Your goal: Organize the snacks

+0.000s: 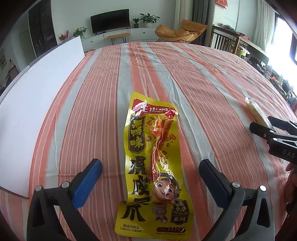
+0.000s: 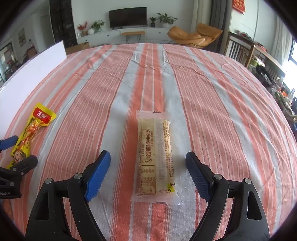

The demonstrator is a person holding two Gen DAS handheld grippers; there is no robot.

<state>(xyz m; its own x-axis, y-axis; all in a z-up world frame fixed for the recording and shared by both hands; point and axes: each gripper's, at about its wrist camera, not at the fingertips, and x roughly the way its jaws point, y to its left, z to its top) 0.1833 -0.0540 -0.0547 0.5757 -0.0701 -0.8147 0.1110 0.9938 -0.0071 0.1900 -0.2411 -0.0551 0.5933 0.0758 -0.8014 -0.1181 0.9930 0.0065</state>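
Two sealed snack packets lie flat on a table covered by an orange, grey and white striped cloth (image 2: 194, 89), and each packet is its own container. The yellow packet (image 1: 148, 166) is printed with large dark characters and a cartoon child, and through its clear window a reddish, sauced piece of food shows, running lengthwise down the middle. The pale packet (image 2: 155, 157) is long and narrow, translucent at its crimped ends, with small print along its length and a beige bar inside. That makes one yellow packet and one pale packet, two snacks in all, well apart from each other on the cloth. The left gripper (image 1: 150, 178) points down over the yellow packet with its jaws spread wide; the blue pads stand on either side of the packet, clear of its edges, gripping nothing. The right gripper (image 2: 148, 174) hangs the same way over the pale packet, jaws wide, pads apart from the wrapper on both sides and holding nothing. One white board (image 1: 37, 103) lies along the left edge of the table, its near corner just beyond the left gripper's outer finger. Past the far edge of the table stand one dark television (image 2: 127, 17) on a low white cabinet, several potted plants, and one orange lounge chair (image 2: 194, 36).
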